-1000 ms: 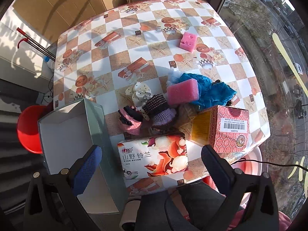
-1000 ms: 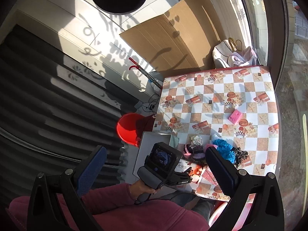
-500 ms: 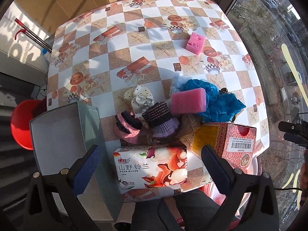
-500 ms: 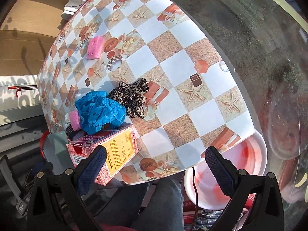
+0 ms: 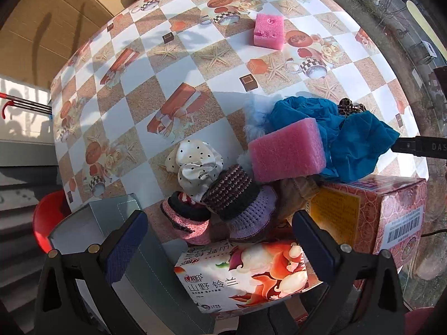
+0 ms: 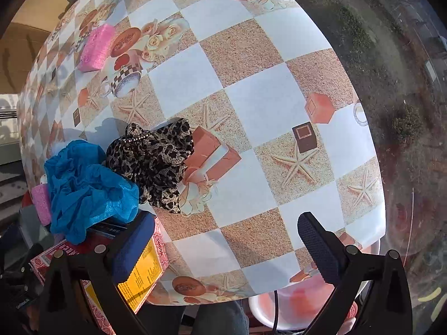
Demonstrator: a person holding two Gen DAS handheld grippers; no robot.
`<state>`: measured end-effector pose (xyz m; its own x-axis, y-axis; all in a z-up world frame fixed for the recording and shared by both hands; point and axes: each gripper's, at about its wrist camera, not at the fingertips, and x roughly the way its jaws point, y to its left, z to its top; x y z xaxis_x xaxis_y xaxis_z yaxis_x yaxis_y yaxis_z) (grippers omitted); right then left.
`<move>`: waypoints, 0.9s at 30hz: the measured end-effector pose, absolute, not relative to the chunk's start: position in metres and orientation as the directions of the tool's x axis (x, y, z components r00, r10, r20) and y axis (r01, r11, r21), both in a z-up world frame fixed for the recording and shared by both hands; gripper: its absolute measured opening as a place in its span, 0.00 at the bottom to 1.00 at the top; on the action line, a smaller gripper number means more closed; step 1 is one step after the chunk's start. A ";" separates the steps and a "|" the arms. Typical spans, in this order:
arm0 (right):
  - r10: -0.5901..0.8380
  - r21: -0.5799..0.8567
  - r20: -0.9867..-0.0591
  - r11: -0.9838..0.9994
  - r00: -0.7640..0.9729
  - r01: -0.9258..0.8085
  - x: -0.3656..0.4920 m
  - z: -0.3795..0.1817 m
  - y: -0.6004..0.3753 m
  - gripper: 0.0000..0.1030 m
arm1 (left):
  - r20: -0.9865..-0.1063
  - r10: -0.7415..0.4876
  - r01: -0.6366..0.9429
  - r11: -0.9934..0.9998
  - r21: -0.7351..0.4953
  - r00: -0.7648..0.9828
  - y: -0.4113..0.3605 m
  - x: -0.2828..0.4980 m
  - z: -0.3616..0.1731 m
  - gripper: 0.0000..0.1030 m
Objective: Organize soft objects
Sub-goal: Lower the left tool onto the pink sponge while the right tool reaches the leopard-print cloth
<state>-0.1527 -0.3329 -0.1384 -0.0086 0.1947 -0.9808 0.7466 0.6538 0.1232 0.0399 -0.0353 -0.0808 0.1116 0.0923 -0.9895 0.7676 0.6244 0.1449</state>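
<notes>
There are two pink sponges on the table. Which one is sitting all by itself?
The smaller pink sponge at the far side, lying alone on bare tablecloth. The larger pink sponge rests in the pile, against the blue cloth.

A pink sponge point(image 5: 287, 150) lies tilted atop the heap, against crumpled blue cloth point(image 5: 343, 136) and a leopard scrunchie point(image 6: 153, 162). Knitted hats point(image 5: 234, 203) and a dotted scrunchie point(image 5: 195, 164) bunch beside it. Another sponge point(image 5: 268, 31) sits well apart.
</notes>
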 end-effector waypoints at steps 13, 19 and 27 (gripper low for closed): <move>0.101 0.008 -0.989 0.771 -0.109 0.637 -0.094 -0.173 -0.304 1.00 | -0.971 0.148 0.716 0.655 0.239 0.189 -0.075 0.099 -0.124 1.00; -0.052 -0.142 -0.988 0.695 -0.148 0.705 -0.105 -0.155 -0.344 1.00 | -0.967 0.102 0.578 0.785 0.222 0.233 -0.064 0.161 -0.089 1.00; 0.053 0.009 -0.998 0.584 -0.027 0.812 -0.149 -0.136 -0.342 1.00 | -0.980 0.114 0.603 0.774 0.191 0.165 -0.049 0.157 -0.099 1.00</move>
